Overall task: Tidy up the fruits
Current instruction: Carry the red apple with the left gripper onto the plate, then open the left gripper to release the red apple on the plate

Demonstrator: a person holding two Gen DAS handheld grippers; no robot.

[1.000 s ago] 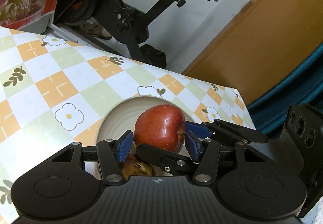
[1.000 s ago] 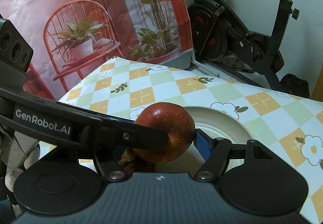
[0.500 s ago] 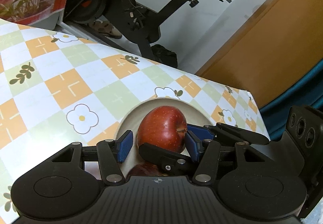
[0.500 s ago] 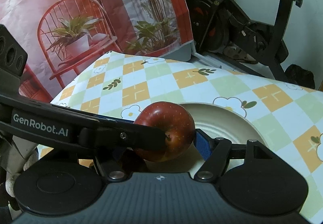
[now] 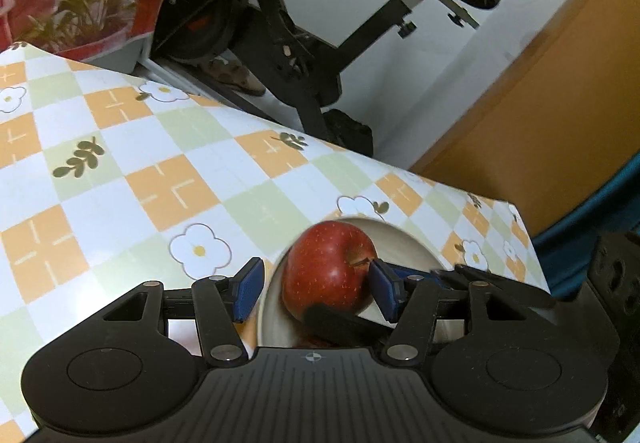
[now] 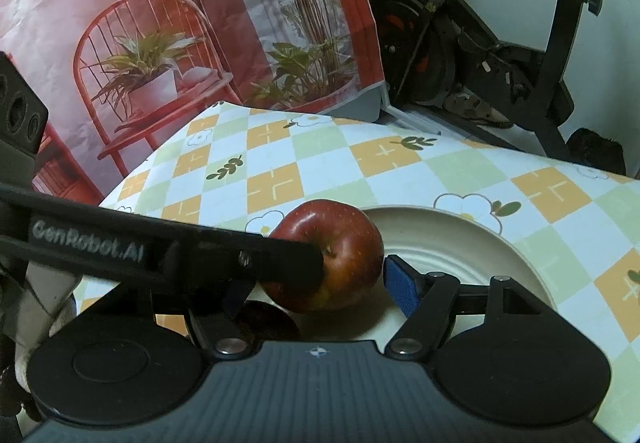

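The worktop (image 5: 120,171), spread with an orange, green and white checked floral cloth, carried a round cream ceramic plate (image 6: 460,239). On it sat a glossy red apple (image 5: 328,271). The left tool (image 5: 316,289) stood apart around it, as did the right tool (image 6: 320,283). Both would best be drawn back level, so the apple is not nudged.

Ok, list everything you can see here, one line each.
apple: one, red, on the plate
second fruit: one, dark, near the apple, mostly hidden
plate: one, cream, on the tablecloth
tablecloth: one, orange-green-white checks, over the table
exercise bike: one, black, behind the table
backdrop: one, red with plants, behind the table
left gripper: one, black, blue pads, jaws open around the apple
right gripper: one, black, jaws open around the apple
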